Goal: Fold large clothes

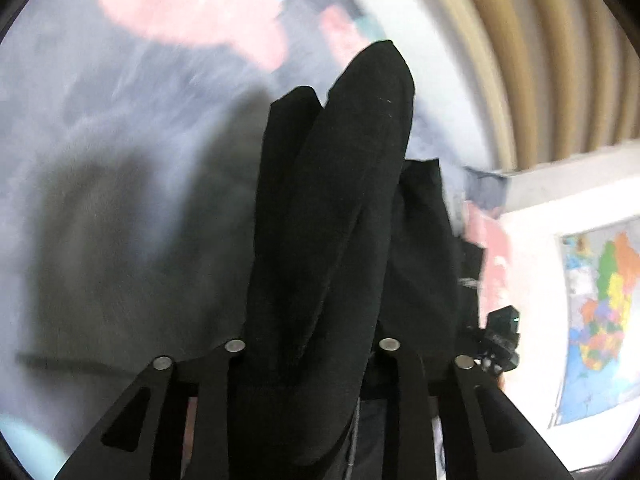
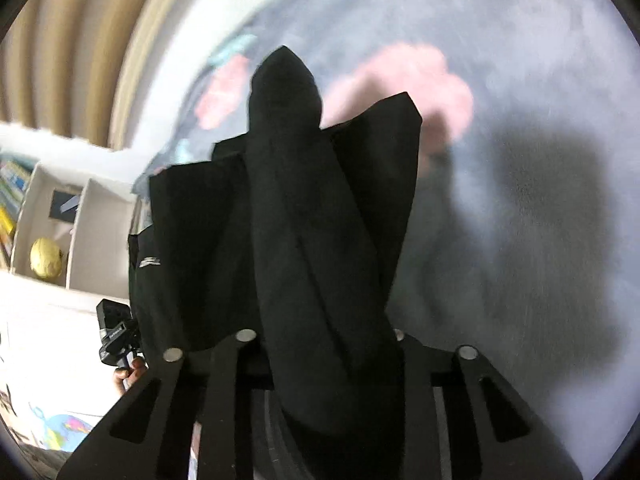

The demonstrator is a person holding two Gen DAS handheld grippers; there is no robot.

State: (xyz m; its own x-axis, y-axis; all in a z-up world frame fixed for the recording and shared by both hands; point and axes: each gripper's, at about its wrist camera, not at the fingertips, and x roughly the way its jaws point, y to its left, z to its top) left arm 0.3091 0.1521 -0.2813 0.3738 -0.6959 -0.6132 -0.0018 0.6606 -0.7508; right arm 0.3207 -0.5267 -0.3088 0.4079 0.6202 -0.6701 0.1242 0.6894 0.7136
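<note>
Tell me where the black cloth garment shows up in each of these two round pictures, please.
Left wrist view: the black cloth garment fills the centre, rising from between the left gripper fingers.
Right wrist view: it fills the centre too, bunched in the right gripper, spreading leftward.
Shared landmark: the grey bedcover with pink patches behind the garment.

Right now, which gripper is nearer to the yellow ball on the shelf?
Left, most likely. The ball lies far to the left in the right wrist view, and the left gripper shows on that same side. The right gripper sits farther off, holding the garment.
</note>
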